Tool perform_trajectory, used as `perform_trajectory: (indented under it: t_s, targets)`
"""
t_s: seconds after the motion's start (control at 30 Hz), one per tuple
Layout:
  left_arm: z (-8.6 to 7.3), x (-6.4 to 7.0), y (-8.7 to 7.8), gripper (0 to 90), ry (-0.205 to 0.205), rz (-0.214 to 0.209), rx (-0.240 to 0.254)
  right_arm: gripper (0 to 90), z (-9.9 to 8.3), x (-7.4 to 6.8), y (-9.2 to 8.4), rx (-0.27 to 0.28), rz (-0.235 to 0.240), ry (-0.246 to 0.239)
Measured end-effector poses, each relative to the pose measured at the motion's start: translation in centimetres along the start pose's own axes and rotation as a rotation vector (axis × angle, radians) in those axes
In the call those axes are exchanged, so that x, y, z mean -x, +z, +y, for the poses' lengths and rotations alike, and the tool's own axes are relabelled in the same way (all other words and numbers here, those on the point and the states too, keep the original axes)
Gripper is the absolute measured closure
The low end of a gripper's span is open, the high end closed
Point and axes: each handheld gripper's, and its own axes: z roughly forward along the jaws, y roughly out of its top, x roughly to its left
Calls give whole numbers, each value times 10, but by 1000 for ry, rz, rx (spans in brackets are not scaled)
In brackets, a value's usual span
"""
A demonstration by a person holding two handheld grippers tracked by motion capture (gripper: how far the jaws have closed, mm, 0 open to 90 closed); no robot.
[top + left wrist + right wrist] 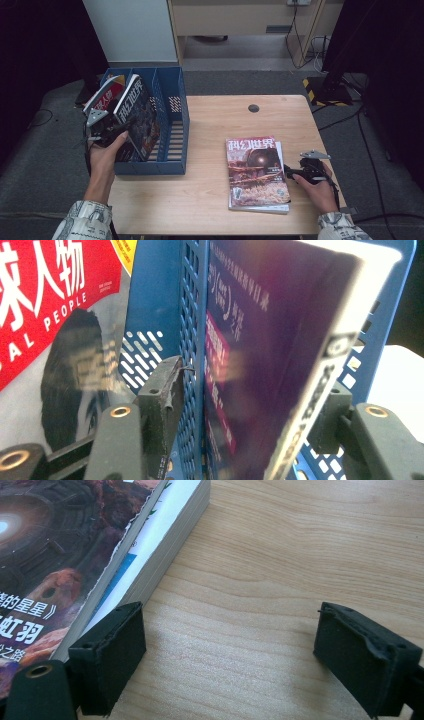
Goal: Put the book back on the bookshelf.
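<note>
Item: dark magazine [137, 117], stood upright in the left section of the blue file rack [175, 165] at the table's left edge; a red-covered magazine [106, 94] is lodged behind it in the same rack.

Left gripper [102, 131]: placed at the dark magazine's lower edge. In the left gripper view the magazine [260, 365] and a rack divider [192, 340] are seen between the jaws, which stand partly open, and the pads [162, 395] are not pressed on it. Step judged: release after filing.

Right gripper [295, 172]: rested on the wooden table [210, 120], just beside the right edge of the magazine stack [256, 172]. Jaws are seen spread wide with nothing between them; the stack's edge [165, 545] lies just outside the near pad.

Next move, as judged: the left gripper is to be drawn clear without tipping the filed copy; the right gripper is to be slid onto the top copy's edge and closed.
</note>
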Motion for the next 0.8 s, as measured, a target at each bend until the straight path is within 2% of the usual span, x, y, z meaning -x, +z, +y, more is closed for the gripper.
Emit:
perform_trajectory:
  t_s: [0.4, 0.6, 0.73, 0.8]
  targets:
    - [-14, 3, -9, 387, 10, -10, -20, 130, 0, -1, 0, -1, 3, -2]
    - [-23, 2, -14, 369, 15, 8, -24, 130, 0, -1, 0, -2, 4, 0]
    - [-29, 3, -18, 363, 31, 18, -43, 130, 0, -1, 0, -4, 5, 1]
    - [-32, 4, -20, 362, 39, 28, -69, 130, 0, -1, 0, -4, 5, 1]
